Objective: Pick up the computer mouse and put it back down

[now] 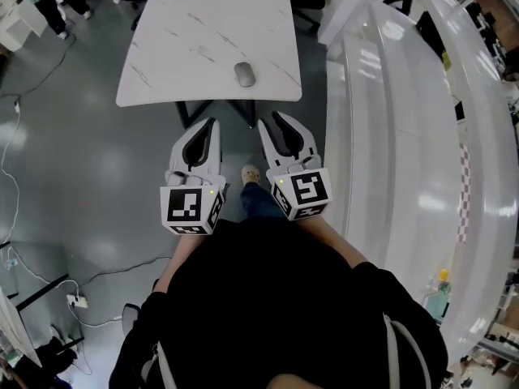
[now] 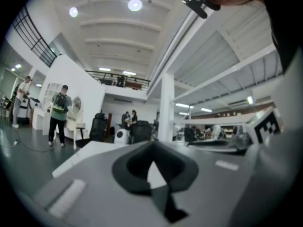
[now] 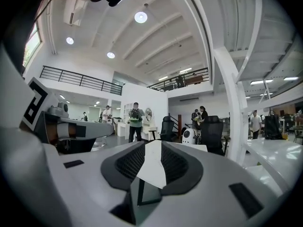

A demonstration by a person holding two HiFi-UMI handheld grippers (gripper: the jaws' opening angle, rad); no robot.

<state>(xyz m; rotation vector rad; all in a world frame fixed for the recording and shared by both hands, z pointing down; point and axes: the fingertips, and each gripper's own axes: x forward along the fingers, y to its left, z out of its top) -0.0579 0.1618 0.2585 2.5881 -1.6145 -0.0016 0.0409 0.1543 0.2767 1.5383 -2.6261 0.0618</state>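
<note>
Grey floor (image 1: 73, 185) with a white marbled desk (image 1: 162, 63) at upper centre, we reach both arms level toward it, left tool (image 1: 209, 128) jaws together, right tool (image 1: 271, 121) jaws slightly apart, both empty, computer mouse (image 1: 244, 74) on the desk beyond their tips, well apart from them.

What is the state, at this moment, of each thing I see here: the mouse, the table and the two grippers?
computer mouse: lying flat on the table, touched by no gripper.
table: standing, with the mouse on its top.
left gripper: shut, fingers together, nothing between them, short of the table's near edge.
right gripper: open a little, nothing between its fingers, also short of the table.
</note>
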